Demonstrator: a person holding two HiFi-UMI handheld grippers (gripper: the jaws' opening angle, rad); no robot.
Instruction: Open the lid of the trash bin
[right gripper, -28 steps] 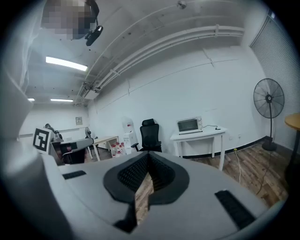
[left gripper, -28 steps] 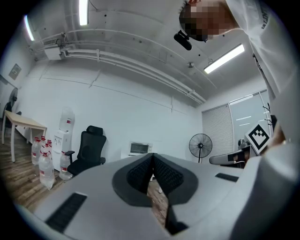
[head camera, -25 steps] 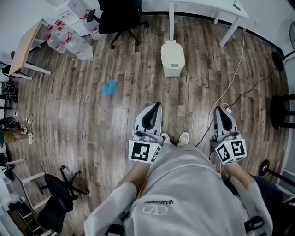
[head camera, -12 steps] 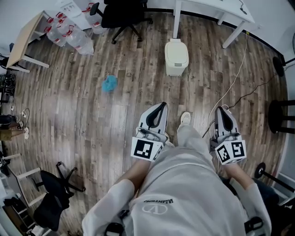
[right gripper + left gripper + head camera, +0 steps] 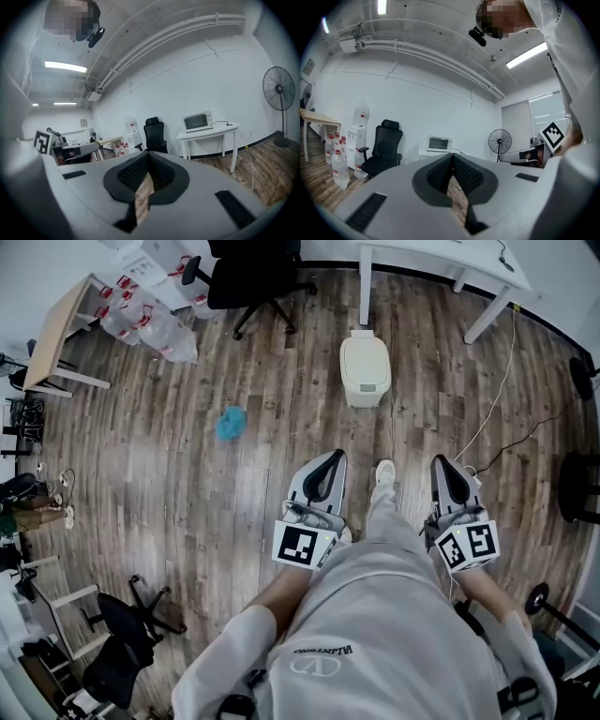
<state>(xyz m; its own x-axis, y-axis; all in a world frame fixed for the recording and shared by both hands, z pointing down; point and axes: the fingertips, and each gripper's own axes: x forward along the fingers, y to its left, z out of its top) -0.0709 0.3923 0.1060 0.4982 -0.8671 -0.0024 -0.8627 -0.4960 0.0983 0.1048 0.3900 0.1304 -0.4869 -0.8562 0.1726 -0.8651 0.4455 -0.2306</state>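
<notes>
The cream trash bin [image 5: 366,368] stands on the wood floor in the head view, just in front of a white table leg, with its lid down. My left gripper [image 5: 334,458] is held low, well short of the bin and a little to its left, jaws shut on nothing. My right gripper [image 5: 439,464] is off to the bin's right, equally far back, also shut and empty. In the left gripper view, the left gripper [image 5: 452,161] faces the far wall, and in the right gripper view the right gripper [image 5: 148,160] does too. The bin shows in neither.
A blue crumpled object [image 5: 232,423] lies on the floor to the left. A black office chair [image 5: 253,273] and a white table [image 5: 441,257] stand behind the bin. Water bottles [image 5: 141,320] sit far left. A cable [image 5: 497,404] runs on the right. A person's shoe [image 5: 384,472] is between the grippers.
The person has stepped forward, so the bin lies slightly nearer and lower in the head view. Both grippers stay shut and keep their places beside the legs.
</notes>
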